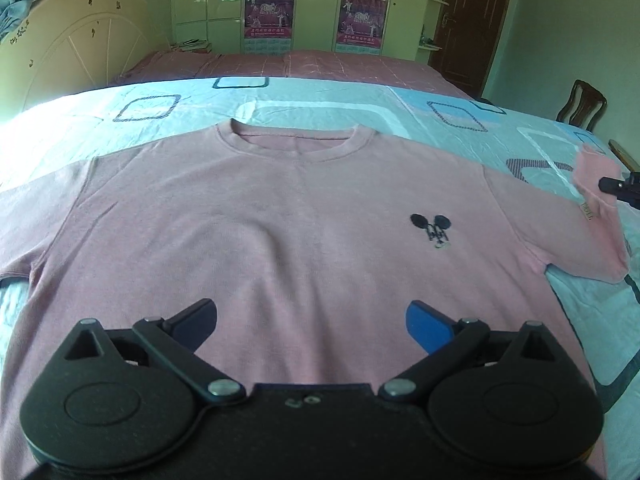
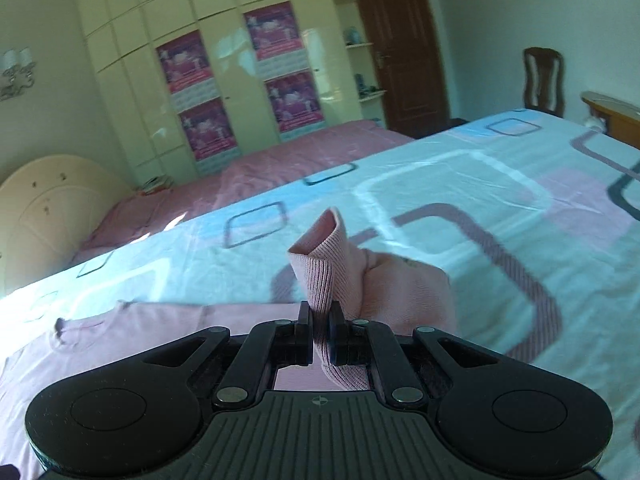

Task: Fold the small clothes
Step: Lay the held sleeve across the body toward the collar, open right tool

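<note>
A small pink shirt point(image 1: 260, 224) with a dark mouse logo point(image 1: 432, 230) lies flat, face up, on the bed; its neck points away from me. My left gripper point(image 1: 312, 324) is open and empty, hovering over the shirt's lower middle. My right gripper point(image 2: 320, 340) is shut on the ribbed cuff of the shirt's right sleeve point(image 2: 320, 264) and holds it lifted off the bed. In the left wrist view that raised sleeve point(image 1: 596, 208) shows at the far right with the right gripper's tip point(image 1: 620, 188) on it.
The shirt lies on a light blue bedsheet point(image 1: 320, 100) with square patterns. A second bed with a pink cover point(image 1: 300, 62) stands behind, then wardrobes with posters point(image 1: 270, 12). A wooden chair point(image 1: 582, 106) and a brown door point(image 1: 472, 16) are at the right.
</note>
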Demonstrator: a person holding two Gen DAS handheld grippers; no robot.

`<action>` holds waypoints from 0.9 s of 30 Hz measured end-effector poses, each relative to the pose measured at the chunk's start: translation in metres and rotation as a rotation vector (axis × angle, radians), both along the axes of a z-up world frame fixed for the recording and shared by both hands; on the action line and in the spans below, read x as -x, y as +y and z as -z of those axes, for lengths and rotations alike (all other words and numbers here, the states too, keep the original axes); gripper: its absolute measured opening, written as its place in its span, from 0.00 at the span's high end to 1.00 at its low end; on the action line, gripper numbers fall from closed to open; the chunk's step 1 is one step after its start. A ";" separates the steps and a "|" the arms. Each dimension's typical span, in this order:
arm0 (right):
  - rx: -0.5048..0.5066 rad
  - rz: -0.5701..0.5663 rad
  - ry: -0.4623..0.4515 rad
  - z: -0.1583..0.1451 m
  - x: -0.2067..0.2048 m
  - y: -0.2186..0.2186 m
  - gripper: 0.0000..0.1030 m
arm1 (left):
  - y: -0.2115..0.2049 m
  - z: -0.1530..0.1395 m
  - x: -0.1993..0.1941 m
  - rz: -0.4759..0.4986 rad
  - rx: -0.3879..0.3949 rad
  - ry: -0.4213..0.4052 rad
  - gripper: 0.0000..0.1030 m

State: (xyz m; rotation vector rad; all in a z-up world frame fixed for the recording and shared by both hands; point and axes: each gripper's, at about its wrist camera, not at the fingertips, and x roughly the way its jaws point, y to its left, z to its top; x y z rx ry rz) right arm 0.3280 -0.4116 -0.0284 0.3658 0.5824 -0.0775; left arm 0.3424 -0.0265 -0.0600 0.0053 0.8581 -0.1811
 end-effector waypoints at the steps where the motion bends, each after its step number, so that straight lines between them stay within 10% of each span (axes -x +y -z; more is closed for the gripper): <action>1: -0.002 -0.033 0.006 -0.001 -0.007 0.023 0.94 | 0.012 0.001 -0.001 -0.004 0.004 -0.003 0.02; 13: 0.046 -0.393 0.091 0.041 -0.075 0.257 0.94 | 0.151 0.010 0.015 -0.143 0.055 0.025 0.02; 22: 0.143 -0.491 0.119 0.083 -0.079 0.319 0.93 | 0.176 0.004 0.013 -0.142 0.082 0.012 0.01; 24: 0.166 -0.504 0.109 0.078 -0.068 0.313 0.79 | 0.167 0.002 0.005 -0.118 0.087 0.001 0.01; 26: 0.181 -0.488 0.063 0.070 -0.055 0.303 0.36 | 0.154 0.001 -0.007 -0.077 0.110 -0.009 0.01; 27: 0.209 -0.463 0.037 0.064 -0.045 0.300 0.30 | 0.146 0.001 -0.013 -0.056 0.121 -0.012 0.01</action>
